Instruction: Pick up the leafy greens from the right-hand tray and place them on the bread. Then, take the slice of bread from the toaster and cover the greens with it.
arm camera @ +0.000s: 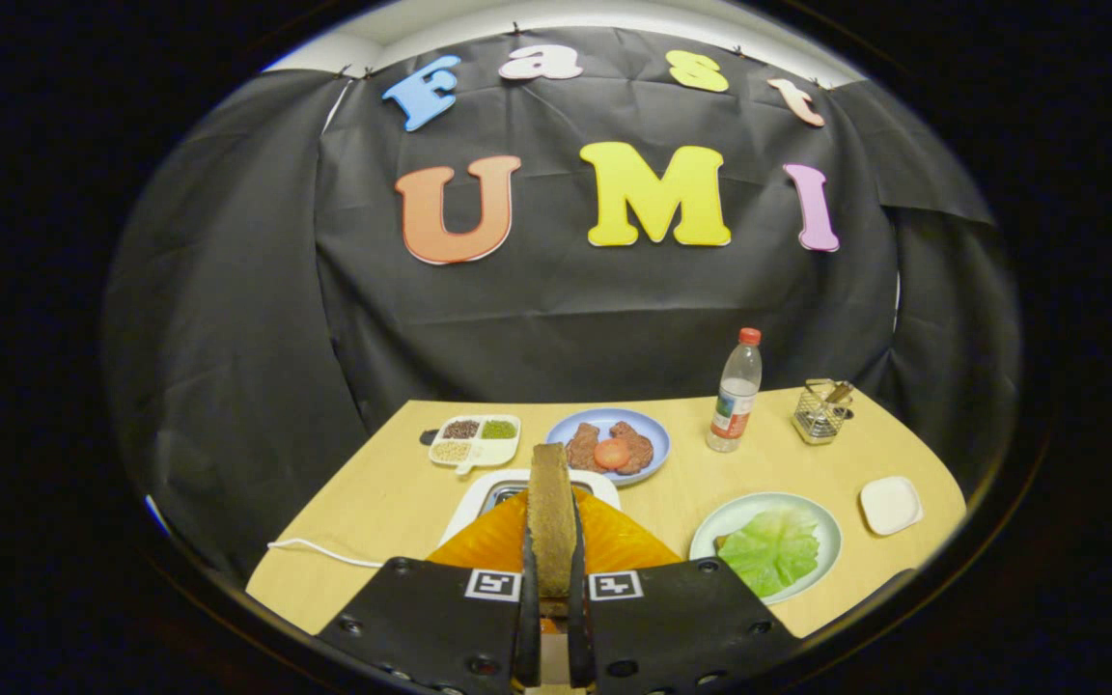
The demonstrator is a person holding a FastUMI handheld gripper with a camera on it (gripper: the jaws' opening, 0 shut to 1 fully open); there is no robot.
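Between the two fingers of the gripper (552, 579) stands a slice of bread (552, 516), held on edge and upright, and both fingers are pressed against its flat sides, clamped tight. The slice rises well above the fingertips, its crust edge facing the camera. Right under and behind it sits something orange (614, 541), fanning out on either side of the slice; what it is cannot be told from here. Just beyond that, the white toaster (479, 487) shows its slot, directly behind the bread. A white cord (319, 550) trails off from it across the wooden table (373, 492), away on the left.

Off to the right of the fingers lies a pale green plate (821, 536) with the leafy greens (770, 550) spread flat on it, the greens resting on the plate. Just beyond that plate sits a small white square dish (890, 504).

Further back, beyond the toaster, a blue plate (657, 439) carries two brown patties and a tomato slice (611, 453) between them. To its left rests a white divided tray (474, 441) with grains and beans in its compartments. To the right of the blue plate stands a clear bottle (736, 391) with a red cap, upright, and past it a small wire basket (820, 411).
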